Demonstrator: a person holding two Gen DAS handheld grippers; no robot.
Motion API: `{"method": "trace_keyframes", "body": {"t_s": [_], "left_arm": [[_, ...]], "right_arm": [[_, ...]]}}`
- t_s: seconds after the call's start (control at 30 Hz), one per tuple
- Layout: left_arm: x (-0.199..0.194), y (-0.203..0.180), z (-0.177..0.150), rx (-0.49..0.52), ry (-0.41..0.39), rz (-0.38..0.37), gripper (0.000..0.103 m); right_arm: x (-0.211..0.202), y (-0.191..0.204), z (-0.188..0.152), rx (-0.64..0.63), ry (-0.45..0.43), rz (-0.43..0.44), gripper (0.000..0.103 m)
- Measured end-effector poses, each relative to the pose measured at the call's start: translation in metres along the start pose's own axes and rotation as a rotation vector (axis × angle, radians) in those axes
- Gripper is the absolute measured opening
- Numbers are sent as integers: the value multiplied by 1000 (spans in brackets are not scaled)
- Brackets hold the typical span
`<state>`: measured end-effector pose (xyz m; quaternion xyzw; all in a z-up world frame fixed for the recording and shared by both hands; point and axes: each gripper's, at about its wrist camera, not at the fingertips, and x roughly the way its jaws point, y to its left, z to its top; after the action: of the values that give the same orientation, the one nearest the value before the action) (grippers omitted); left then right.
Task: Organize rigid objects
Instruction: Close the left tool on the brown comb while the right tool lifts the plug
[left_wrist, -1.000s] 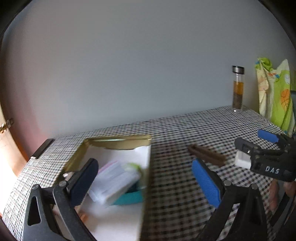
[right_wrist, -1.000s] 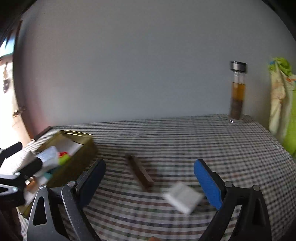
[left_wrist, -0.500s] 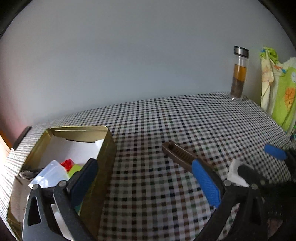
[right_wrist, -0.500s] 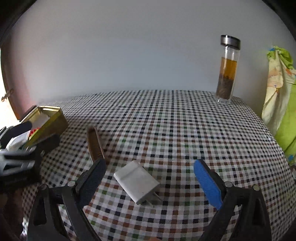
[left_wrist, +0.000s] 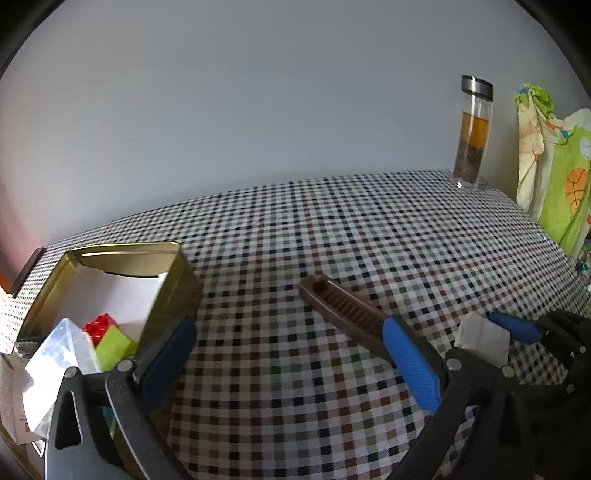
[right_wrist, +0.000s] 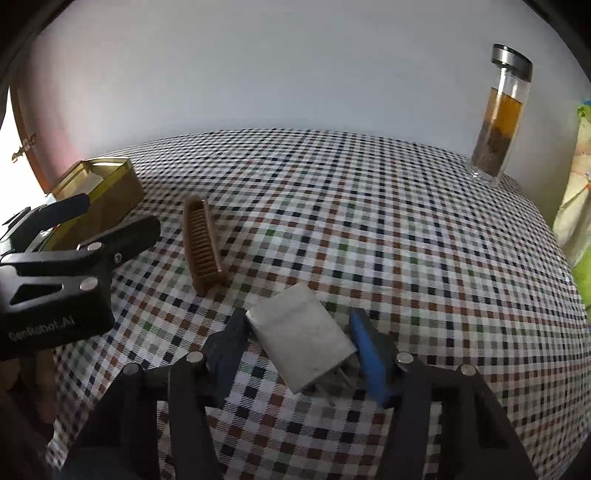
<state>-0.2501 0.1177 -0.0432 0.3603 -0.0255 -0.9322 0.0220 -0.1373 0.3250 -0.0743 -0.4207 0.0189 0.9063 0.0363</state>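
Observation:
A white plug adapter (right_wrist: 303, 339) lies on the checked tablecloth between the fingers of my right gripper (right_wrist: 299, 354), whose jaws stand close on both its sides; it also shows in the left wrist view (left_wrist: 480, 338). A brown comb (right_wrist: 202, 245) lies to its left, also seen in the left wrist view (left_wrist: 345, 317). A gold tin box (left_wrist: 122, 273) at the left holds a red brick (left_wrist: 99, 325), a green brick (left_wrist: 114, 347) and a clear plastic case (left_wrist: 55, 365). My left gripper (left_wrist: 291, 354) is open and empty beside the tin.
A glass bottle with amber liquid (right_wrist: 498, 118) stands at the far right of the table (right_wrist: 369, 206). A green and yellow cloth (left_wrist: 550, 166) hangs past the right edge. A grey wall rises behind the table.
My right gripper moved down and forward and narrowed around the white adapter. My left gripper moved away from above the tin toward the right.

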Motion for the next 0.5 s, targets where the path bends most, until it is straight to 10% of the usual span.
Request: {"method": "trace_keyframes", "body": {"t_s": [0.5], "left_arm": [[49,-24,17,-10,130,-46,102]], "right_arm": [[-5,-25,-4,159,-1,-132,59]]}}
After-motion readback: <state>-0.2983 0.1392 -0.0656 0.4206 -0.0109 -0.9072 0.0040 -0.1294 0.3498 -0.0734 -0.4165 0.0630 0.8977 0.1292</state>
